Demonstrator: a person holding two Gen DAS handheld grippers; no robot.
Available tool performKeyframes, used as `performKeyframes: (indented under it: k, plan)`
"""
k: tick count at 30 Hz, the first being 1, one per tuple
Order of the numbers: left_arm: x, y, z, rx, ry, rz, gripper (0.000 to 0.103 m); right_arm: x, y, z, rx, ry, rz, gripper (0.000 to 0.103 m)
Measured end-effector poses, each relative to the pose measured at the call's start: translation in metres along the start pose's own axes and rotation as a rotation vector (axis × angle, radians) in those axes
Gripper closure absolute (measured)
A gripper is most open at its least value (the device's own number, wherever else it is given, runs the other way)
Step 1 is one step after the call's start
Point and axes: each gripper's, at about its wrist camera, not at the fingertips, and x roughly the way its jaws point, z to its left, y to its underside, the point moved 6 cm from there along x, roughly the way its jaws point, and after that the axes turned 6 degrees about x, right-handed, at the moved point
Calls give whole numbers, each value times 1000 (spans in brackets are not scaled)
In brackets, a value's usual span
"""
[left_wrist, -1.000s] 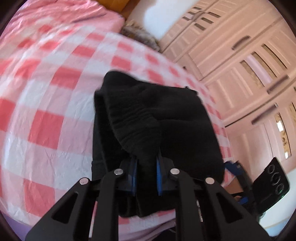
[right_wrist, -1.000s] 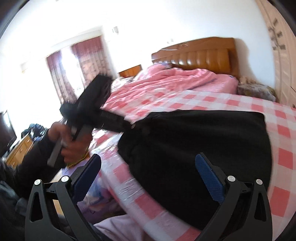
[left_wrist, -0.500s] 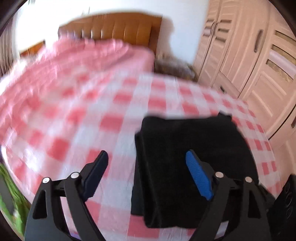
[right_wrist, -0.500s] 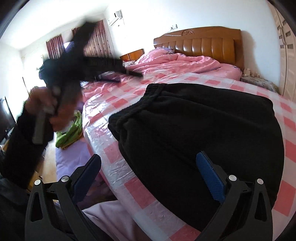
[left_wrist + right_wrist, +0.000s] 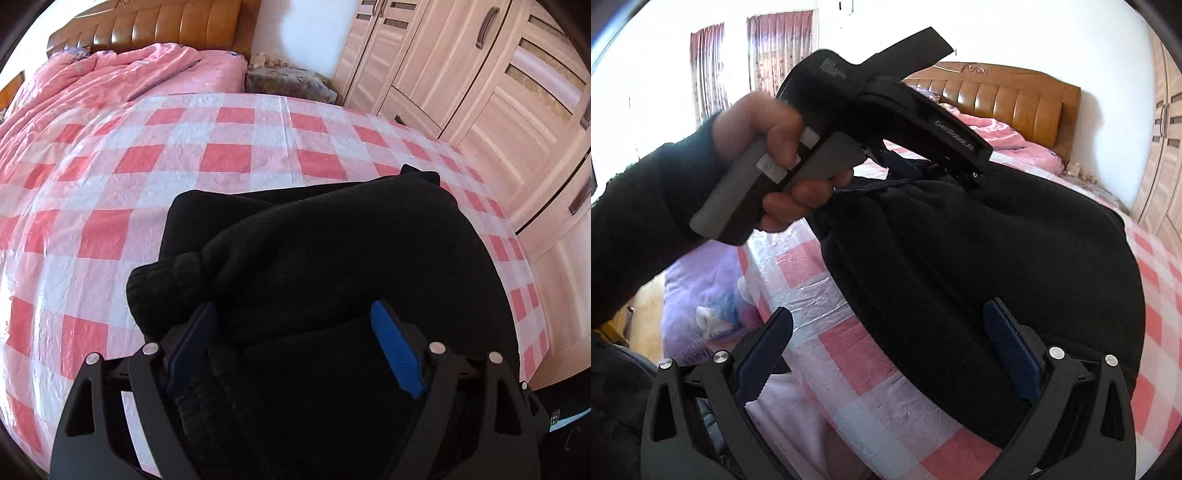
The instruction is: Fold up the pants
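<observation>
Black pants (image 5: pixel 332 258) lie folded in a thick stack near the corner of the pink checked bed (image 5: pixel 184 155), with a ribbed end curled at the left. My left gripper (image 5: pixel 293 308) points down onto the stack. Its jaws stand wide and are closing, with bunched black cloth between them that the pads do not pinch. In the right wrist view a hand (image 5: pixel 768 147) holds that left gripper (image 5: pixel 923 162) at the far side of the pants (image 5: pixel 979 258). My right gripper (image 5: pixel 890 310) is open over the near edge of the pants and the bed edge, gripping nothing.
A pink quilt (image 5: pixel 110 74) is heaped by the wooden headboard (image 5: pixel 155 26). Wardrobe doors (image 5: pixel 480 92) stand close along the bed's right side. Purple cloth (image 5: pixel 698 280) lies on the floor beside the bed. Curtained windows (image 5: pixel 775 55) are at the far left.
The left gripper let go of the ribbed end, opened wide, swung away over the bed and came back down onto the stack. The right gripper sank a little and rolled.
</observation>
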Motion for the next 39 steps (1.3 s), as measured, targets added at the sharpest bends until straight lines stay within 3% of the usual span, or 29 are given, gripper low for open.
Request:
performKeyframes:
  k: [11,15,18,20,23,26,30,32,36,39]
  plan:
    - [4,1,1,5,50,-100,18,3,-1,3,15,12,-11,4]
    - [-6,-3,1,-25,94,-107,17,-29,-14,6,54,-13,-14,4]
    - [-7,-3,4,-42,117,-106,17,-53,-11,-17,122,13,-77,4]
    - [-3,-1,3,-35,113,-121,15,-41,6,-36,201,2,-21,4]
    - [-3,1,-3,1,88,-133,14,-34,22,-36,222,-26,-9,4]
    - [-10,1,-7,5,73,-124,14,-45,12,-31,195,-7,15,4]
    - [-37,-10,-22,65,-38,-152,9,-72,-19,-41,192,-24,-84,4]
    - [-46,-24,-31,106,-41,-180,5,-69,-31,-57,206,8,-96,4]
    - [-25,-46,-35,159,-80,-132,4,-42,-36,-75,250,34,-58,4]
    - [3,-47,-31,198,-149,-74,4,-24,-21,-80,262,74,6,4]
